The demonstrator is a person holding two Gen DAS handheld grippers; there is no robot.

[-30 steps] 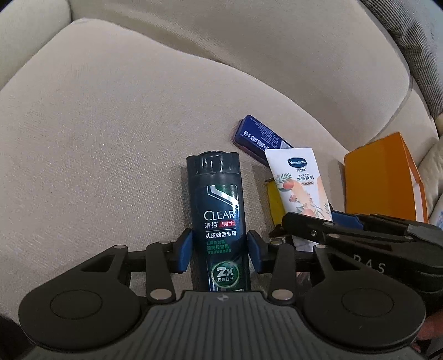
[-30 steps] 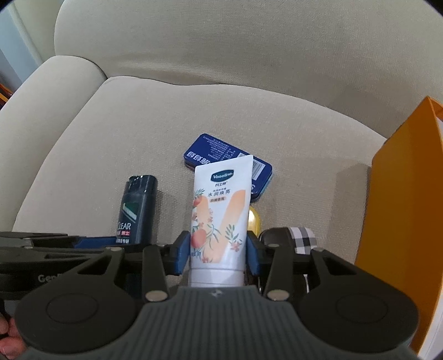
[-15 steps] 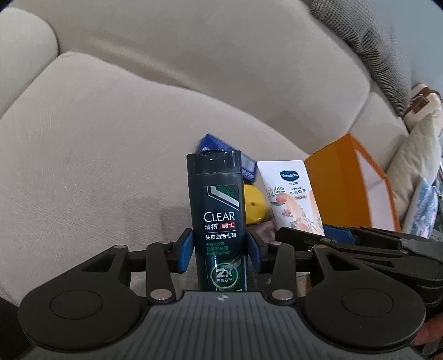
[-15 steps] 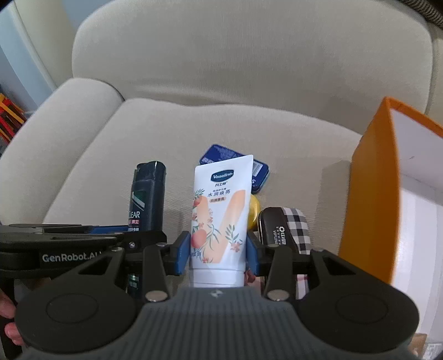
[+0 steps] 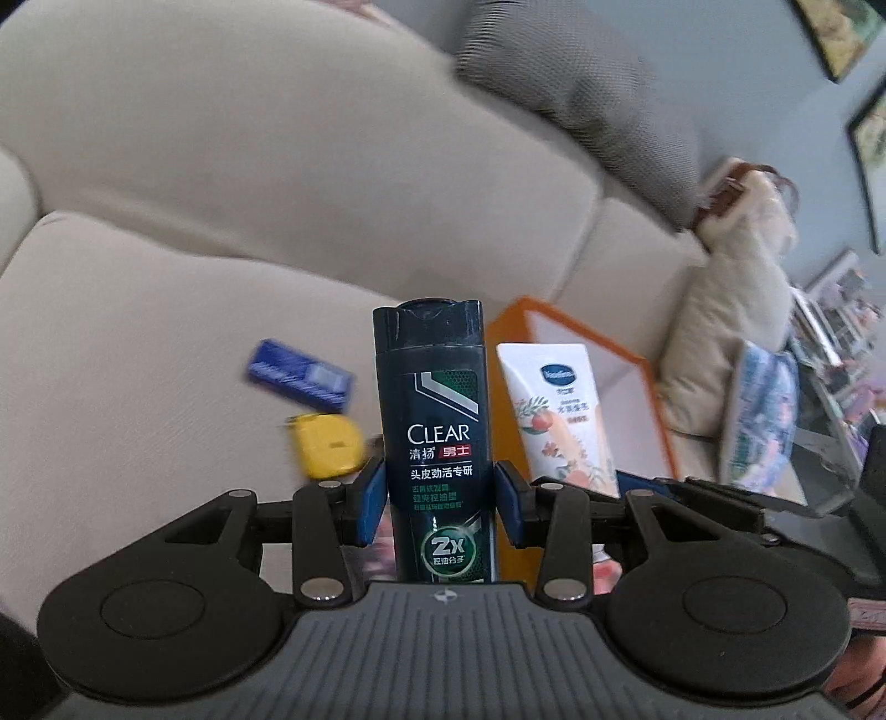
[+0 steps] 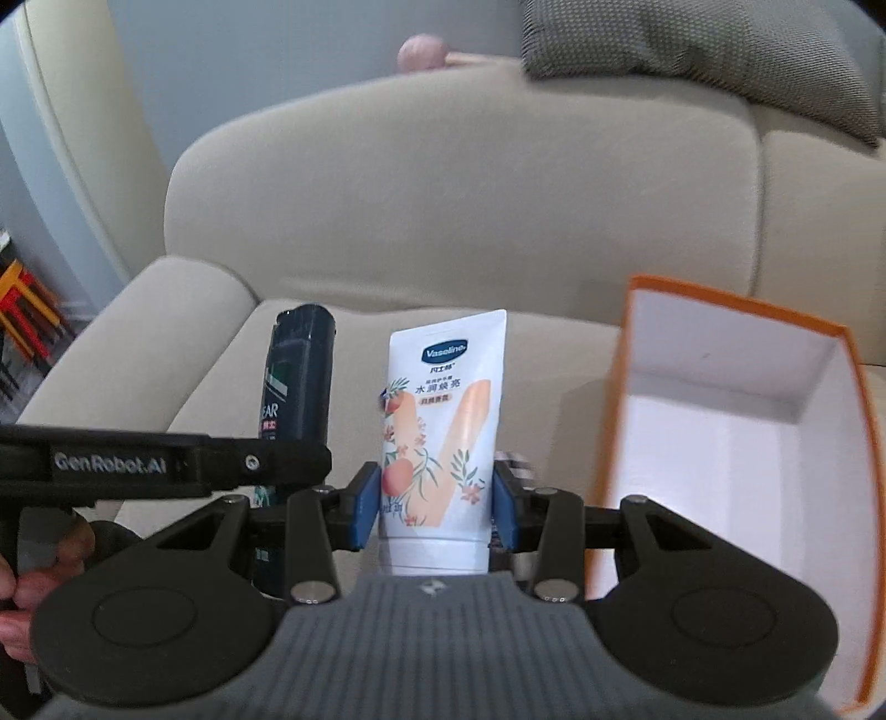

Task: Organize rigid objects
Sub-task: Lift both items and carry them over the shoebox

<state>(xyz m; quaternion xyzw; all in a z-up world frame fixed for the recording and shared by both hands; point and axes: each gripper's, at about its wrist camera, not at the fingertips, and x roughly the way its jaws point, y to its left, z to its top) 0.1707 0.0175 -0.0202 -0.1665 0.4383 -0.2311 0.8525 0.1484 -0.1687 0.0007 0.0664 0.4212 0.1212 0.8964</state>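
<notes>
Surface: beige sofa (image 5: 166,288).
Left gripper (image 5: 440,501): we clamp shampoo bottle (image 5: 434,443) — aloft.
Right gripper (image 6: 437,507): clamps lotion tube (image 6: 443,421) near orange box (image 6: 720,421).
Progress: box looks empty — blue tin (image 5: 302,376), yellow item (image 5: 326,446) left.

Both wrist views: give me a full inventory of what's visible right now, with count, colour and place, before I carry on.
Shampoo bottle: 1, dark blue-green, upright, clamped in the left gripper.
Lotion tube: 1, white with peach print, cap end down, clamped in the right gripper.
Box: 1, orange outside, white inside, open, nothing visible inside, on the sofa to the right.
Flat tin: 1, blue, lying on the seat.
Yellow object: 1, on the seat near the tin; blurred.
Checked item: 1, black-and-white, mostly hidden behind the right gripper.
Sofa: 1, beige.
Cushion: 1, grey, on the backrest.
Left gripper: 1, black, blue pads.
Right gripper: 1, same.
</notes>
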